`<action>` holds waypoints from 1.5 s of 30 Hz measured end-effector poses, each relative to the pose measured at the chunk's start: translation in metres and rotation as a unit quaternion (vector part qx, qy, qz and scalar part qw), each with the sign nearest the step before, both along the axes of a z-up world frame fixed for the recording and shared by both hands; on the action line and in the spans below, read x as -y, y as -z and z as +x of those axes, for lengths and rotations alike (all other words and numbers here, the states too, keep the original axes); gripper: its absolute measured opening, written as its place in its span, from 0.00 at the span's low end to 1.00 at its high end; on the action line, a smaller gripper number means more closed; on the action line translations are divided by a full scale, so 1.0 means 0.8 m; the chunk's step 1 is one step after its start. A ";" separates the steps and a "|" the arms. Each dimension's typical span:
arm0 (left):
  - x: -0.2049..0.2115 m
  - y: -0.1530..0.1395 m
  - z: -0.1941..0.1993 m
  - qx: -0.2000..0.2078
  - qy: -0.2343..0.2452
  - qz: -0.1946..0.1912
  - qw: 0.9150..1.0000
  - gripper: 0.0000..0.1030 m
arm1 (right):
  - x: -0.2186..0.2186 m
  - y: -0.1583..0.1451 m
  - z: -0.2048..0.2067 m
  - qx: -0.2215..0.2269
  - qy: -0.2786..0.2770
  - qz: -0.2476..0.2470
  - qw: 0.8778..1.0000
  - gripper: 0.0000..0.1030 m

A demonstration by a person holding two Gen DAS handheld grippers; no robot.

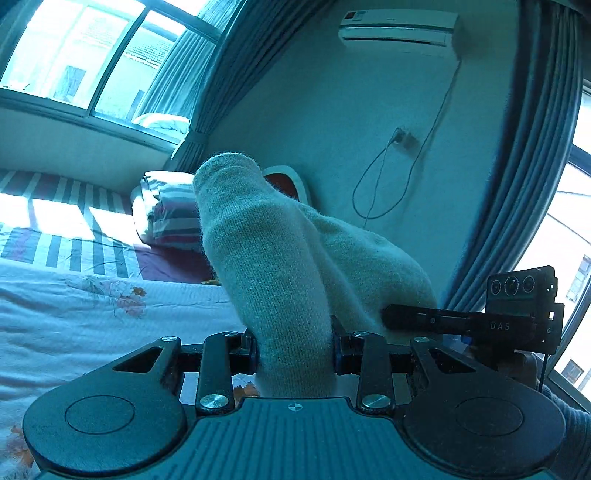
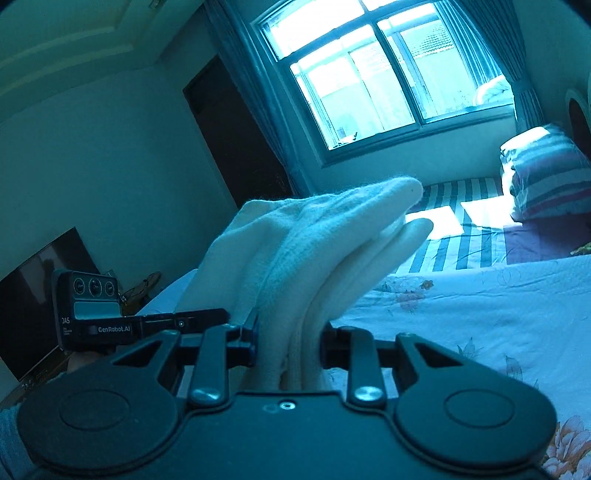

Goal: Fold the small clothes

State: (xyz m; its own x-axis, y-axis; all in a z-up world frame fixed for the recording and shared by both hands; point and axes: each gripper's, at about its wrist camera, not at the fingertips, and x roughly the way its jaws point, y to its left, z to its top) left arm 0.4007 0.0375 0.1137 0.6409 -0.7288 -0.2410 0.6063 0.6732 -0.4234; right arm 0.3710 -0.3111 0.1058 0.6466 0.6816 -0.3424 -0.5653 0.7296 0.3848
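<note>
Only the left wrist view shows the white wall-mounted air conditioner (image 1: pixel 397 29); only the right shows the dark doorway (image 2: pixel 236 144). Both grippers, left (image 1: pixel 295 350) and right (image 2: pixel 288 347), are clamped on the pale knitted sock (image 1: pixel 273 266) (image 2: pixel 314 251), held above the floral-quilted bed (image 1: pixel 74 314).

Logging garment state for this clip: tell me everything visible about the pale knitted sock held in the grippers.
The pale knitted sock looks soft, fuzzy and thick. It is lifted clear of the floral bedspread, bunched and doubled into several layers, its rounded end sticking up and away from the cameras. The left gripper pinches one part and the right gripper another, fingers pressing the fabric. Nothing else touches it.
</note>
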 end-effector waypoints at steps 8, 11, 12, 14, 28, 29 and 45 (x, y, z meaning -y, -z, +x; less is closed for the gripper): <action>-0.024 0.024 -0.025 -0.022 -0.003 0.016 1.000 0.33 | -0.026 0.008 -0.029 -0.004 0.001 -0.013 1.000 0.27; -0.030 0.047 -0.005 -0.042 -0.005 0.016 0.999 0.33 | -0.031 0.029 -0.013 -0.021 0.002 -0.009 1.000 0.27; -0.031 0.055 0.003 -0.049 -0.008 0.015 0.999 0.33 | -0.031 0.037 -0.004 -0.030 0.002 -0.004 1.000 0.27; -0.032 0.075 0.024 -0.067 -0.016 0.019 0.997 0.33 | -0.032 0.054 0.020 -0.048 -0.002 0.006 0.999 0.27; -0.039 0.269 0.154 -0.249 -0.070 0.027 0.966 0.37 | -0.047 0.251 0.192 -0.251 -0.015 0.035 0.967 0.28; -0.043 0.276 0.155 -0.256 -0.071 0.006 0.964 0.40 | -0.048 0.265 0.197 -0.267 -0.011 0.035 0.963 0.29; -0.054 0.305 0.069 -0.357 -0.053 -0.061 0.930 0.20 | -0.013 0.303 0.112 -0.395 0.032 0.111 0.911 0.22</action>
